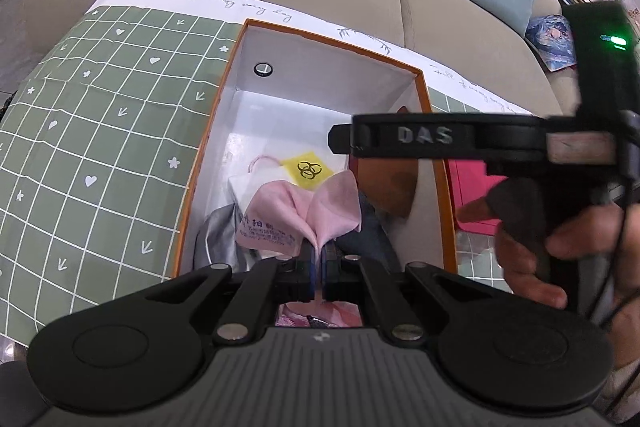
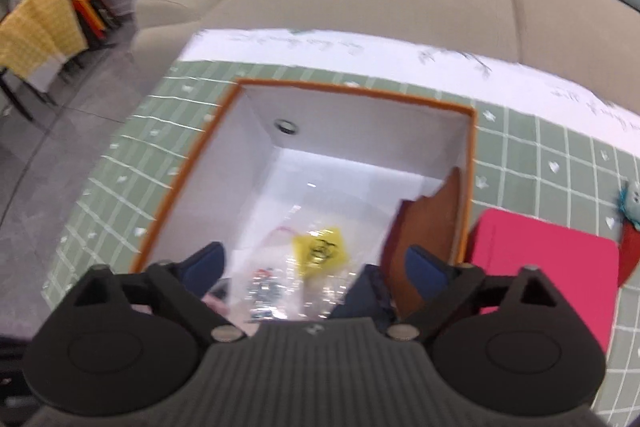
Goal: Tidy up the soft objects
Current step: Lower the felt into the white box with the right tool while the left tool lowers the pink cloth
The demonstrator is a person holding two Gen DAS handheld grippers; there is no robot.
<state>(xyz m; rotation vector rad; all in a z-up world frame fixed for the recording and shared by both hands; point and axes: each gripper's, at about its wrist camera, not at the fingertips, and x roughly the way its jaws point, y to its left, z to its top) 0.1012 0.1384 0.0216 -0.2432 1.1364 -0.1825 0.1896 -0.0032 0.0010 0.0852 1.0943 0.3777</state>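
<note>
Item: pink cloth (image 1: 320, 211), pinched in the fully closed left gripper (image 1: 319, 267) above the near end of the orange-rimmed box (image 1: 420, 75) on the checked desk cloth (image 1: 100, 115). Right gripper (image 2: 316, 267): spread wide, nothing held. Advice: cloth to be lowered well inside before release. Contents below: yellow-labelled bagged mask (image 1: 306, 169), grey item, brown flap. Magenta box (image 2: 540, 267) beside; right gripper's handle crowds the box's right side.

The far half of the orange-rimmed box (image 2: 472, 163) lies bare and open from above. Its near end is crowded with bagged items (image 1: 296, 187). A pink box (image 2: 552, 267) flanks its right wall.
</note>
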